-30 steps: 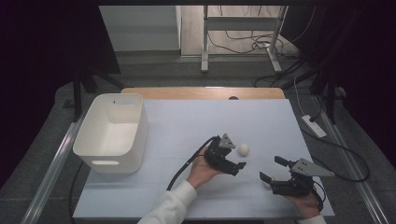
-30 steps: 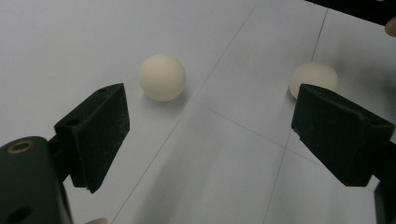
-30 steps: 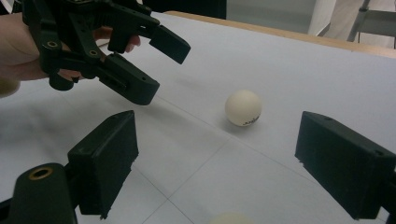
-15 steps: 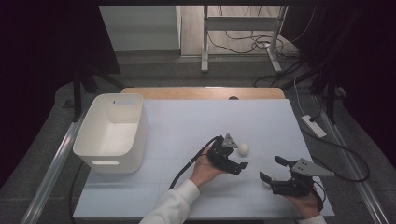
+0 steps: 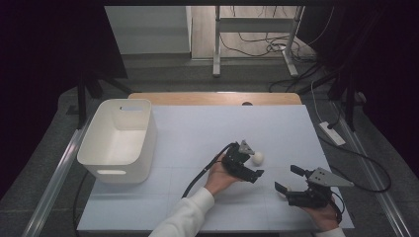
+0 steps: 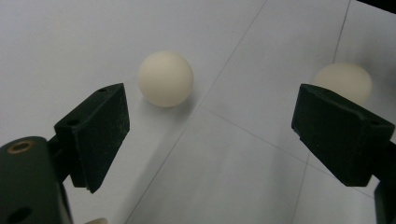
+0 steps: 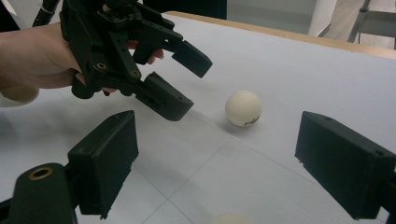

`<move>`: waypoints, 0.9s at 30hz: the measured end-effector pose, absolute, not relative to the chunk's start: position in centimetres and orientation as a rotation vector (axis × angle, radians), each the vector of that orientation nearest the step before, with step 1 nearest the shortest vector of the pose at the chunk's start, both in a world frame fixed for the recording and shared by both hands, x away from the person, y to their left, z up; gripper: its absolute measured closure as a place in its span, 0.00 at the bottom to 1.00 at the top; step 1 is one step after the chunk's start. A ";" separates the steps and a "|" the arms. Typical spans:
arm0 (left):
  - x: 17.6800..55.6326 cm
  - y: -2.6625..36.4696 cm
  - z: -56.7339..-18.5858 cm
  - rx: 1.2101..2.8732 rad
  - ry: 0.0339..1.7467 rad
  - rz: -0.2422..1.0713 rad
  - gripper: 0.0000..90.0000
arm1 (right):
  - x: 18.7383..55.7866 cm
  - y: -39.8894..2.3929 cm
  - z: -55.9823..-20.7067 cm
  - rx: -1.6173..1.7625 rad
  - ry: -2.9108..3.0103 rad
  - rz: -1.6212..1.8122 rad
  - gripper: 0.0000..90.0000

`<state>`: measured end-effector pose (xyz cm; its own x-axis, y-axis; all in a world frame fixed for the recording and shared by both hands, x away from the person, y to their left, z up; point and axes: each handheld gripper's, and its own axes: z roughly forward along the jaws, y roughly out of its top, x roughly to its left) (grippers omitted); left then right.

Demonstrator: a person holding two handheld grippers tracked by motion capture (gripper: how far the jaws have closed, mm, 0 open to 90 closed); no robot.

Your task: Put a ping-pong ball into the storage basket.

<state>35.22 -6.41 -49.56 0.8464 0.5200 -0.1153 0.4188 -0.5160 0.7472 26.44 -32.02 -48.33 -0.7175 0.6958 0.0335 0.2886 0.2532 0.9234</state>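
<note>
A cream ball (image 5: 257, 158) lies on the white table (image 5: 197, 123), right of centre. My left gripper (image 5: 253, 164) hovers right beside it, open, nothing between its jaws. In the left gripper view the ball (image 6: 166, 78) sits just beyond the left jaw, outside the open left gripper (image 6: 215, 116), and a second cream ball (image 6: 344, 80) peeks over the right jaw. My right gripper (image 5: 289, 179) stands open near the front right edge. In the right gripper view, my right gripper (image 7: 219, 149) faces the first ball (image 7: 243, 108) and the left gripper (image 7: 187, 79); the second ball (image 7: 231, 218) shows at the bottom edge.
A white plastic bin (image 5: 128, 170) stands at the table's left side. A wooden strip (image 5: 212, 98) runs along the far edge. A white power strip (image 5: 332, 133) with its cable lies off the right edge. Open table surface spreads between the bin and the grippers.
The left gripper has edged slightly to the right, closer to the ball. The balls and the right gripper have stayed where they were.
</note>
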 end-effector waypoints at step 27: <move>36.8 -8.8 -50.3 2.203 0.699 0.138 0.14 | 26.5 -32.1 -48.4 0.914 2.146 1.445 0.15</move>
